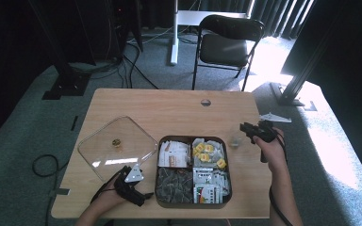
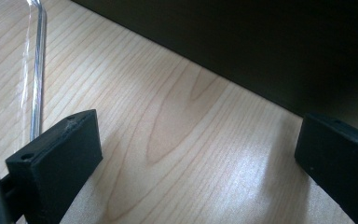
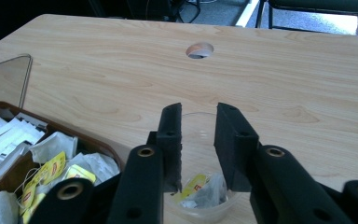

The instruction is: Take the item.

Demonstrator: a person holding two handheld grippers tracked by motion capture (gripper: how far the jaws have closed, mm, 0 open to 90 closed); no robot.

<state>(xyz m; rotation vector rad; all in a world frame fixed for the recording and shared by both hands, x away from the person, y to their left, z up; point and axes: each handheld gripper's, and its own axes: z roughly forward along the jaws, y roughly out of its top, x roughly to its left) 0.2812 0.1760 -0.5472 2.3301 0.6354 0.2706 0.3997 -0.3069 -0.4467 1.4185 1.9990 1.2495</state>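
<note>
We see the right tool hovering just above a small clear cup that stands on the bench just to the right of the brown compartment tray. Its jaws stand a little apart with a narrow gap between them, and nothing is pinched there; a tea bag with a yellow tag lies in the cup below the tips. The jaws cover much of the cup's rim, so we cannot tell whether they touch it, and the cup's lower edge is cut off at the bottom of the right tool's own view. In the high view the cup is faint and hard to make out against the wood, just left of the right tool. The left tool rests low at the near left corner of the bench, between the clear lid and the tray. Its jaws are spread wide over bare wood with nothing between them. In its own view a dark wall fills the top, most likely the tray's side, though we cannot be sure, and a shiny clear edge runs down the left, seemingly part of the lid. The tray's four compartments hold white sachets, yellow-tagged tea bags, dark bags and green-printed packets; the print is too small to read. A small brownish thing sits on the lid, too blurred to name.
</note>
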